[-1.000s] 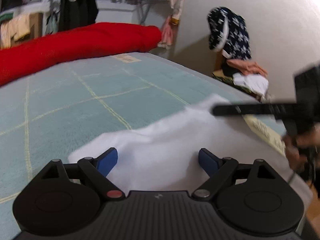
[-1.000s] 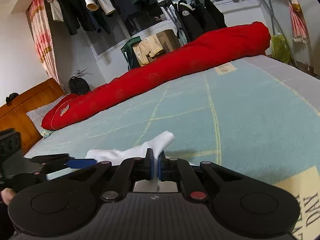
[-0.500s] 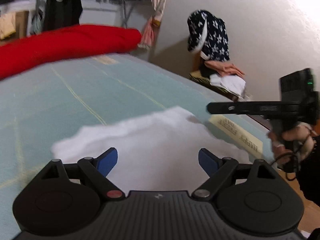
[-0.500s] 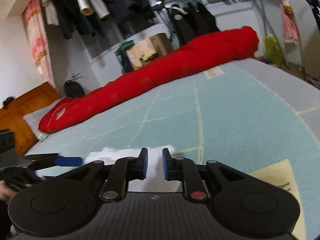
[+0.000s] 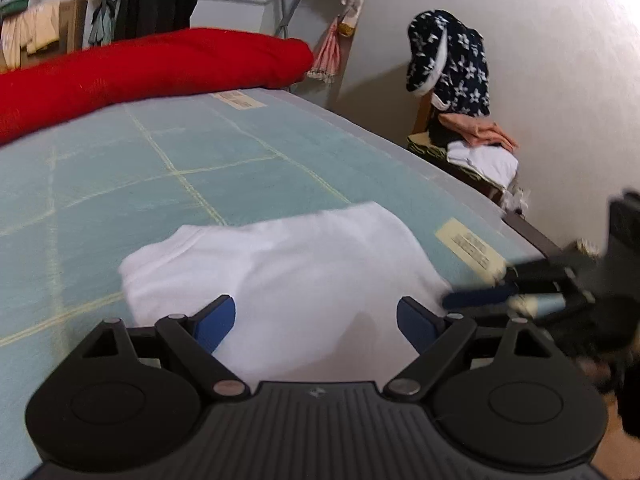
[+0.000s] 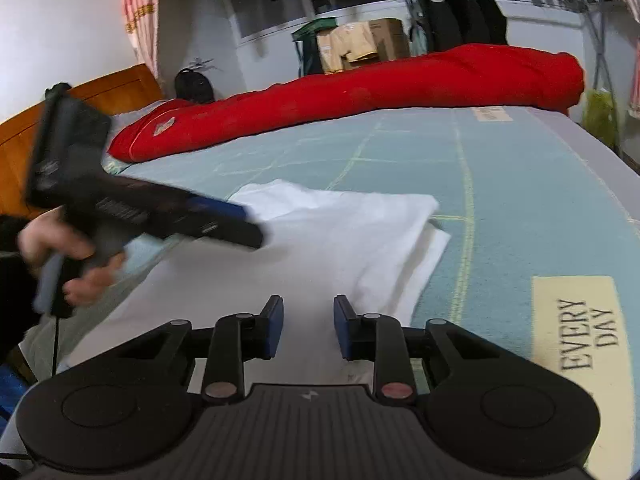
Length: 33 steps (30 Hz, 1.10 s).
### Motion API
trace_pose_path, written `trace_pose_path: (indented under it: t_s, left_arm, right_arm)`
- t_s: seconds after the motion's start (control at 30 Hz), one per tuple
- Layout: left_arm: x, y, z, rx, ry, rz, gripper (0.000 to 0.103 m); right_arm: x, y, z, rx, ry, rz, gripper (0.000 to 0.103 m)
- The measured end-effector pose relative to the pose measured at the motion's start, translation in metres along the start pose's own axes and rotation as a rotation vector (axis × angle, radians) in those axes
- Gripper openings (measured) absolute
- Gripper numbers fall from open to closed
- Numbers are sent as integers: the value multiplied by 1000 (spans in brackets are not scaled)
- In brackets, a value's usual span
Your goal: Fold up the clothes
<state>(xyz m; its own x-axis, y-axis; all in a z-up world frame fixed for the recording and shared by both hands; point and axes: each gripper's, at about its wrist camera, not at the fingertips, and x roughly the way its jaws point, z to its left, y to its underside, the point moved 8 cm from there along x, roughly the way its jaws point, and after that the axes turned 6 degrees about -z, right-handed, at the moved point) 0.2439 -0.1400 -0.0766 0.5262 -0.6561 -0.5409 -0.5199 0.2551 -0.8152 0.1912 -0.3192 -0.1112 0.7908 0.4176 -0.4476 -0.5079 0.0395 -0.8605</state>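
Note:
A white garment (image 5: pixel 288 280) lies folded flat on the pale blue bed cover (image 5: pixel 224 168), near the bed's front edge. My left gripper (image 5: pixel 316 322) hovers over its near part, jaws wide open, nothing between the blue pads. In the right wrist view the same white garment (image 6: pixel 340 232) spreads ahead, one folded layer lying over another at its right side. My right gripper (image 6: pixel 308 326) is above the cloth's near edge; its jaws are opening and hold nothing. The left gripper (image 6: pixel 240 216), in a person's hand (image 6: pixel 60 256), shows blurred at the left.
A long red rolled quilt (image 6: pixel 360 92) lies along the far side of the bed. A chair with a dark star-patterned garment (image 5: pixel 452 64) and stacked clothes (image 5: pixel 480 148) stands by the wall on the right. A wooden headboard (image 6: pixel 100 96) is at the left.
My right gripper let go of the raised white cloth corner and its jaws parted. The garment now lies folded flat. Both grippers drew back toward the near bed edge.

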Motion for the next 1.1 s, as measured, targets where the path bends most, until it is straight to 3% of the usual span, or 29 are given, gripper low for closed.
trace_pose_path:
  t_s: [0.07, 0.13, 0.27, 0.4, 0.53, 0.67, 0.83, 1.1]
  left_arm:
    - [-19, 6, -14, -7, 22, 3, 88]
    - [-35, 12, -29, -15, 37, -4, 88]
    - [-54, 26, -50, -24, 53, -15, 88]
    - [-53, 38, -64, -52, 92, -8, 88]
    - [-38, 60, -63, -111, 84, 56, 88]
    - [-44, 65, -66, -130, 66, 63, 88]
    - [-62, 62, -89, -29, 27, 24, 88]
    - [-57, 89, -94, -67, 8, 84, 88]
  right_arm:
    - [-7, -2, 4, -13, 15, 2, 35]
    - [-13, -2, 9, -10, 19, -4, 45]
    - [-24, -1, 17, -2, 33, -9, 51]
    - [-36, -1, 27, -14, 45, -12, 59]
    - [-45, 4, 33, -18, 61, -8, 66]
    - [-56, 12, 35, -14, 73, 5, 69]
    - [-67, 20, 36, 12, 86, 9, 74]
    - [-79, 36, 38, 67, 90, 12, 76]
